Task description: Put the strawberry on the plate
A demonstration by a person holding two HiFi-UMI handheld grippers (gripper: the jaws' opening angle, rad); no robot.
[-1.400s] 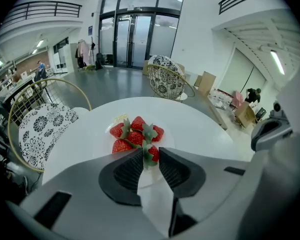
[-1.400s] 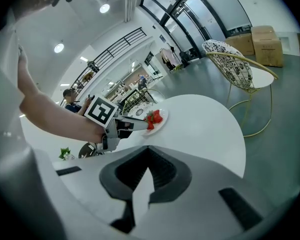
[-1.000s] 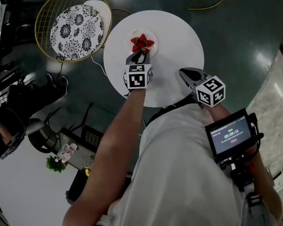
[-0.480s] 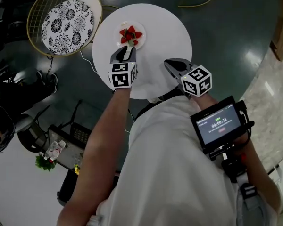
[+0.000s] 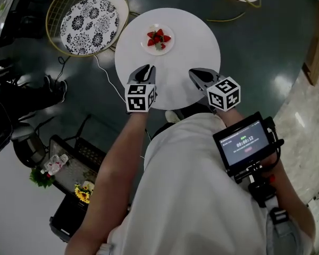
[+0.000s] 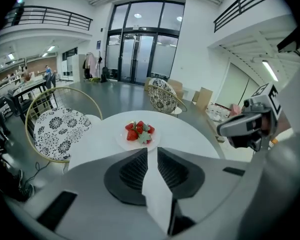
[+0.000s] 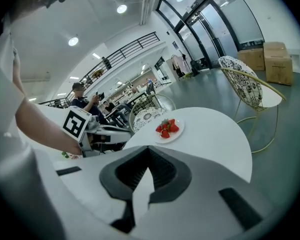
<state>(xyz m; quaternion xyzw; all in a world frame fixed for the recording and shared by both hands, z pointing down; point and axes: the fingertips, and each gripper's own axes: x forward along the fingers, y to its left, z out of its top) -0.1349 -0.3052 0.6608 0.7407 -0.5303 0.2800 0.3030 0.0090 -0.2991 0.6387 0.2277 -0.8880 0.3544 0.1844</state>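
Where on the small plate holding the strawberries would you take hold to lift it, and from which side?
Probably the bare near rim of the plate, coming in low from the person's side of the table. The strawberries are heaped in the middle, leaving the rim free. The plate lies flat, so one jaw must slip under its edge.

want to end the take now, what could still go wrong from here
The strawberries sit heaped on a small plate; a bump to the table might roll one off. The left gripper, jaws apart and just closing with nothing between them, and the right gripper both hang over the table's near edge, so a careless swing could hit it.
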